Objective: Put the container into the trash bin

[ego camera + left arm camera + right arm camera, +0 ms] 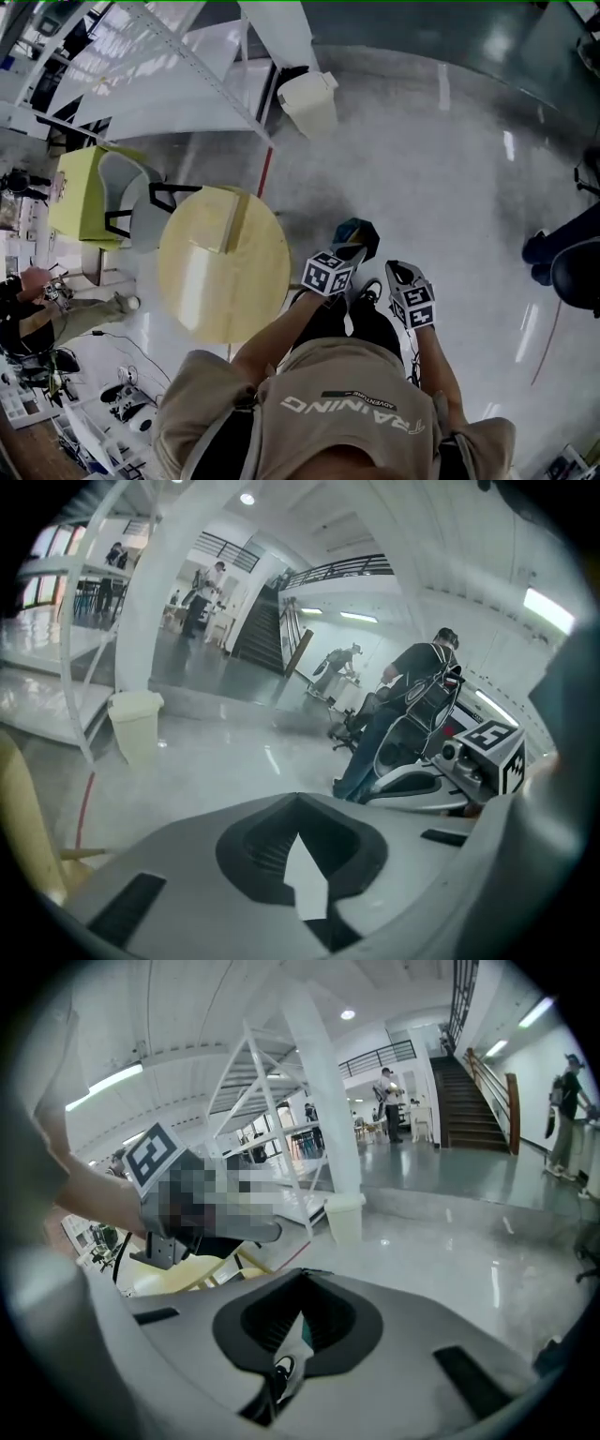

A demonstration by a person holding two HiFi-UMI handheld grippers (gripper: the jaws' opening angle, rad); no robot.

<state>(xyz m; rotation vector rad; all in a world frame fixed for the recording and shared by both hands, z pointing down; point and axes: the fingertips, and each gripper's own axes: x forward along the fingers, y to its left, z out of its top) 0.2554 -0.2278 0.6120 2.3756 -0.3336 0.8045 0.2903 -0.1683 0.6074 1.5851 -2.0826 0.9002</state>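
Person stands on the polished floor (450, 159) beside the round yellow table (220, 267), one tool in each hand, both out in front at about waist level.

Left hand-held gripper (298, 801): clenched. Its own view shows the jaws meeting at the tips, with only a sliver of pale floor through the gap below them. Nothing held.

Right hand-held gripper (302, 1277): clenched the same way and empty. The slit below the tips shows a shoe (278, 1369) and a streak of teal.

Container: neither tool carries it. The head view shows a dark teal object (357, 233) just beyond the left tool's tip and close to the person's feet, apparently down on the floor. Probably the container, but it is small and dim and I cannot confirm this. The yellow table shows bare.

Trash bin (309, 101): white, lidded, standing on the floor at the foot of a white pillar and frame, well apart from the person. Both gripper views show it ahead across open floor.

Step in hand, as I judge it: the pick-up is not yet made. The task sits at its very start, with nothing gripped and the bin not approached.

Next move calls for:
- bringing one tool down toward the teal object
- parting its jaws wide enough to straddle it
- closing on a firm edge or wall
- then carrying it across the floor to the bin

Whether the lid needs pushing or lifting cannot be read from here.
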